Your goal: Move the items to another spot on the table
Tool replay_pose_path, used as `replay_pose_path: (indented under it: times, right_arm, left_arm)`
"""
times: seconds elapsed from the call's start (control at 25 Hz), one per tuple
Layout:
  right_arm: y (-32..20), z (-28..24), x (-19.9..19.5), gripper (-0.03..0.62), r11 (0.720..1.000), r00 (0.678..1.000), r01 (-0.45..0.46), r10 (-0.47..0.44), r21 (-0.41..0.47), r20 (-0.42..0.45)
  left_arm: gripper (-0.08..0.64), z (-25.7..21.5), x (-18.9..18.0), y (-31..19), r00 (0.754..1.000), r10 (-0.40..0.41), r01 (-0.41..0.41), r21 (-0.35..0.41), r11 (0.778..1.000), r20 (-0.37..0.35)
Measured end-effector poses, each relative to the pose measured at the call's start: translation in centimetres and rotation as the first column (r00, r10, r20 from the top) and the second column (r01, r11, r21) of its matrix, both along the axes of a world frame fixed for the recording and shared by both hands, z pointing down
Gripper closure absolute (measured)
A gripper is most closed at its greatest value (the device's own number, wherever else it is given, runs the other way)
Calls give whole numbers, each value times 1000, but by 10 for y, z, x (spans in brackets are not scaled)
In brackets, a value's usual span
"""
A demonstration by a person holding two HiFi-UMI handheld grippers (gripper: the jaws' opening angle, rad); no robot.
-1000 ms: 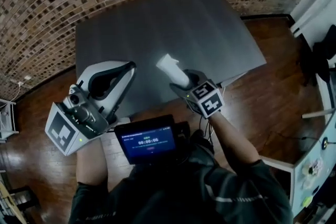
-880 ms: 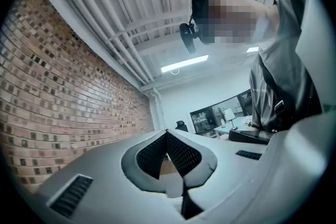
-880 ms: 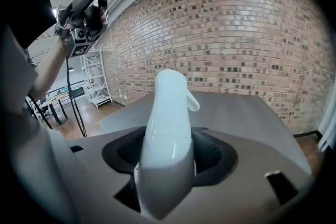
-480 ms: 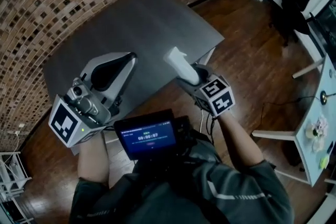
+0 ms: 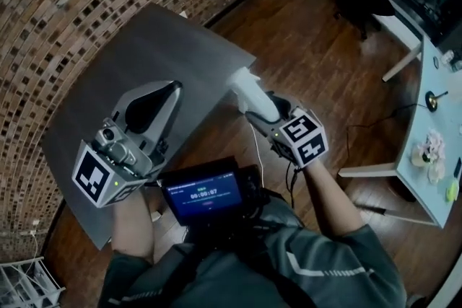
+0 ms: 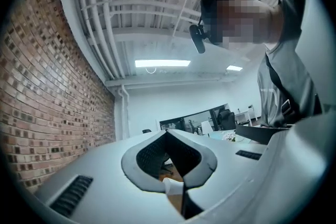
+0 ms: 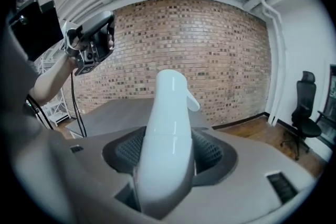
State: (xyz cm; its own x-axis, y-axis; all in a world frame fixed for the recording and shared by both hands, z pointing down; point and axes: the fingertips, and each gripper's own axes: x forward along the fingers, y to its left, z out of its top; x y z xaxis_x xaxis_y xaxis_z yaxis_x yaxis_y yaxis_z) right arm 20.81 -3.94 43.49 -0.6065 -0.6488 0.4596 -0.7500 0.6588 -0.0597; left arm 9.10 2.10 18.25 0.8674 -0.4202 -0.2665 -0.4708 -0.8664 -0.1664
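A ceiling light (image 6: 163, 63) is glaring above the left hand-held gripper (image 6: 167, 134); fisheye edges are bending and darkening everything.

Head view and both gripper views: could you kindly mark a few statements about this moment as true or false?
1. The right hand-held gripper is closed on a white bottle. True.
2. The left hand-held gripper holds a second bottle. False: its jaws are together with nothing between them.
3. The white bottle stands on the grey table. False: it is held in the air, off the table.
4. A brick wall stands behind the table. True.
5. The screen at the person's chest is dark. False: it is lit blue.
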Motion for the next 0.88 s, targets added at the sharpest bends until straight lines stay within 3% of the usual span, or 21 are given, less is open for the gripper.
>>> replay_pose_path:
  times: [0.24,0.44,0.64,0.88]
  right_arm:
    - [-5,-15,84,318,989,988,-146,145,19,45]
    - [-15,-19,137,318,966,966,-255,253,41,41]
    - [-39,-15,186,318,948,949,-314,313,61,27]
    - [-116,-10,241,319,946,948,-317,318,72,3]
  left_arm:
    - [566,-2,70,-17,993,110,-110,2,994,31]
    - [566,2,117,-43,979,204,-204,-10,979,15]
    - [566,18,167,-75,957,288,-288,-11,958,12]
    - [566,33,224,-153,947,321,-322,-28,946,-15]
